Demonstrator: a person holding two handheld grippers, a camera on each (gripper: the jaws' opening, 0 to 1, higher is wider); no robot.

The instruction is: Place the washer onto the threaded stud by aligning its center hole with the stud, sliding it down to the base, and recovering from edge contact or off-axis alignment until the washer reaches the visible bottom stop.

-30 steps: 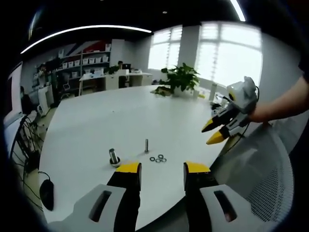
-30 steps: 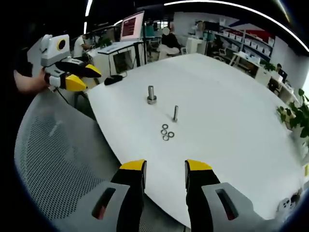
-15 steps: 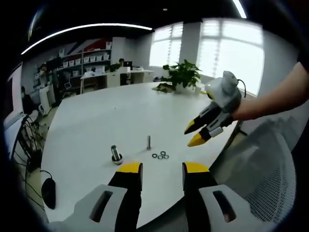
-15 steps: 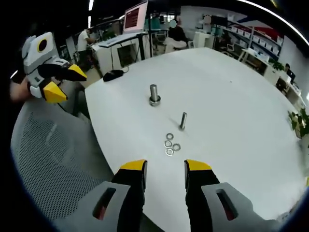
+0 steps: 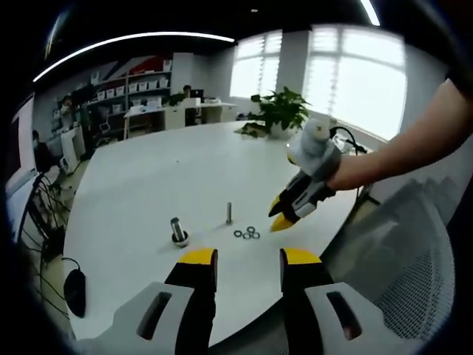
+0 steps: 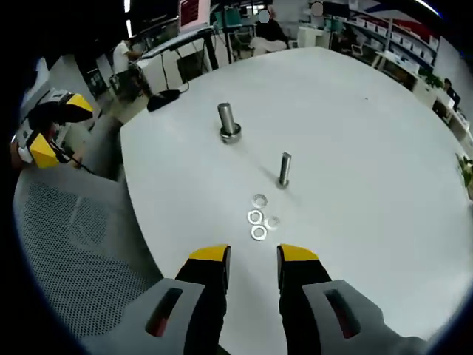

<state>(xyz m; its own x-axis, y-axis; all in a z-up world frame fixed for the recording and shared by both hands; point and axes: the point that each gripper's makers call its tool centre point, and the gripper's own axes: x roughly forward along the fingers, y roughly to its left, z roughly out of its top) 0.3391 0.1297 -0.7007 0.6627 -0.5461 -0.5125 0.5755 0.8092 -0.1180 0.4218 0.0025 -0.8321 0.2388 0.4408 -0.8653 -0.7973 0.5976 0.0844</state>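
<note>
Several small metal washers (image 6: 259, 217) lie in a loose cluster on the white table (image 6: 369, 148), also seen in the left gripper view (image 5: 247, 234). Just beyond them stands a thin threaded stud (image 6: 284, 168) (image 5: 228, 213), upright and bare. My right gripper (image 6: 253, 255) is open with nothing between its yellow tips, hovering just short of the washers; from the left gripper view it (image 5: 278, 216) points down at the table right beside them. My left gripper (image 5: 248, 259) is open and empty, back at the table's near edge (image 6: 59, 127).
A thicker bolt on a round base (image 6: 228, 120) (image 5: 178, 231) stands left of the stud. A mesh chair back (image 6: 81, 251) sits off the table edge. A black mouse (image 5: 74, 293) lies near the left rim. A potted plant (image 5: 281, 115) is at the far side.
My right gripper has come forward and down over the table to the washers. My left gripper has hardly moved.
</note>
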